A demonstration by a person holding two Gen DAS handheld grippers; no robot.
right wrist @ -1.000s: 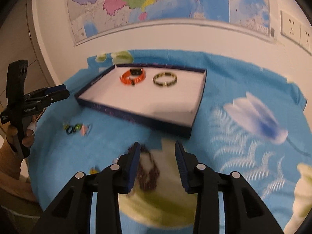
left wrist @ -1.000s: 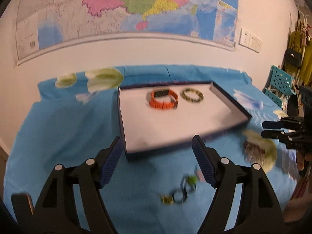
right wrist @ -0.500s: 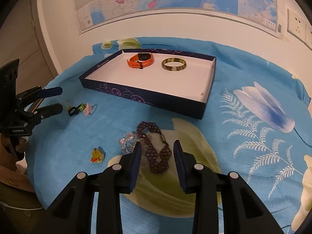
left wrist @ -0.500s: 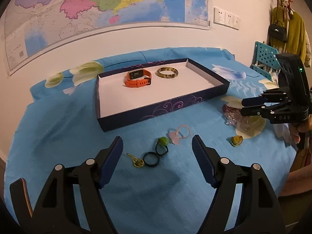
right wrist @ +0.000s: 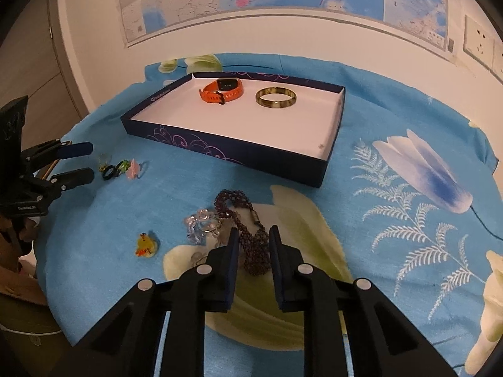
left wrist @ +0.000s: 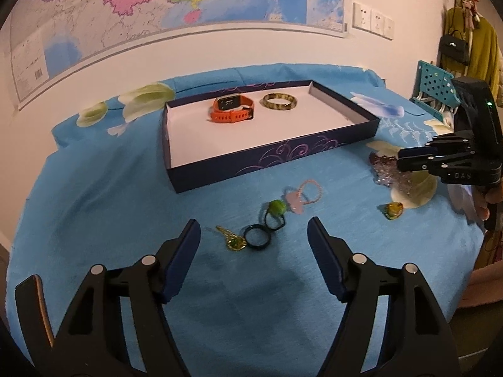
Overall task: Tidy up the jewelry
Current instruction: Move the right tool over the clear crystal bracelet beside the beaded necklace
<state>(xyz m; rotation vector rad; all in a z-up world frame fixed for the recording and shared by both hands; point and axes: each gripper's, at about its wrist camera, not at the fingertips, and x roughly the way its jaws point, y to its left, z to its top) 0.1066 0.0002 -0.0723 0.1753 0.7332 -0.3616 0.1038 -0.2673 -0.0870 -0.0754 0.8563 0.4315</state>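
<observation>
A dark blue tray (left wrist: 276,160) (right wrist: 333,144) with a white floor holds an orange watch (left wrist: 231,110) (right wrist: 221,91) and a mottled bangle (left wrist: 279,101) (right wrist: 276,97). My left gripper (left wrist: 254,238) (right wrist: 77,161) is open and empty above a black ring (left wrist: 257,241), a green-stone ring (left wrist: 276,210), a gold pendant (left wrist: 232,241) and a pink ring (left wrist: 306,192). My right gripper (right wrist: 251,243) (left wrist: 400,157) is open a little and empty, its jaws on either side of a dark beaded necklace (right wrist: 251,242), beside a clear crystal piece (right wrist: 201,224).
A small yellow charm (right wrist: 145,245) (left wrist: 393,210) lies on the blue flowered cloth (right wrist: 393,220) near the front edge. A map hangs on the wall behind. A teal chair (left wrist: 435,86) and hanging coats stand off the table's right side.
Both grippers have come lower and closer to the cloth. The left one now hangs over the cluster of rings. The right one has settled astride the beaded necklace.
</observation>
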